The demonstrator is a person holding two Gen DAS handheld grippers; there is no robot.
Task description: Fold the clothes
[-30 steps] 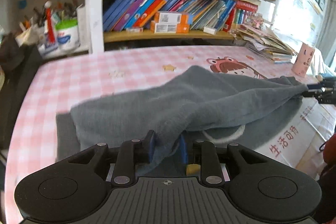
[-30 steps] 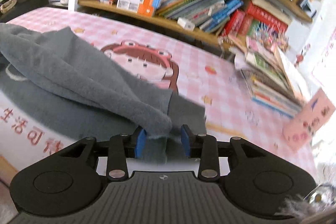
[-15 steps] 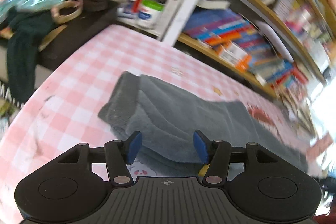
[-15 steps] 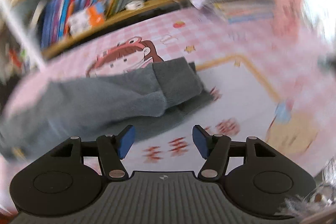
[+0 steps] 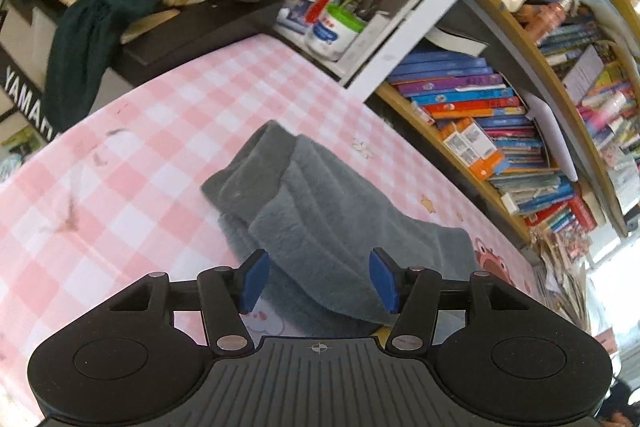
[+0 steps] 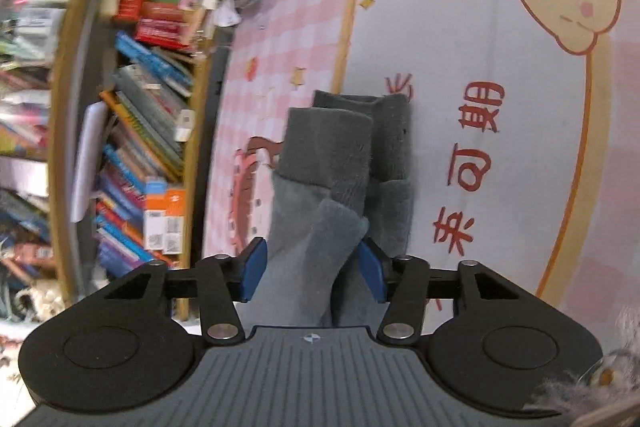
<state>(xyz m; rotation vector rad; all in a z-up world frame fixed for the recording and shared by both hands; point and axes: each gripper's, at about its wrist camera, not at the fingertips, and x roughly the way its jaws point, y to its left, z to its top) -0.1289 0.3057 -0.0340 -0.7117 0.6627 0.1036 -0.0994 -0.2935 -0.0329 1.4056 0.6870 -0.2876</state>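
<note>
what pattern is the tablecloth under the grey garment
Pink and white check on the tablecloth, clearest in the left wrist view.

At the left edge of the left wrist view, white capital letters reading "YAMA", cut off by the frame edge, stand on a black panel (image 5: pixel 24 103). In the right wrist view, large red Chinese characters, among them "可" and "期", are printed on the white, yellow-bordered patch of the pink checked cloth covering the tabletop (image 6: pixel 476 147), at centre right. Print on the white tub with green lid (image 5: pixel 332 31) and on the book spines is too small to read.
</note>
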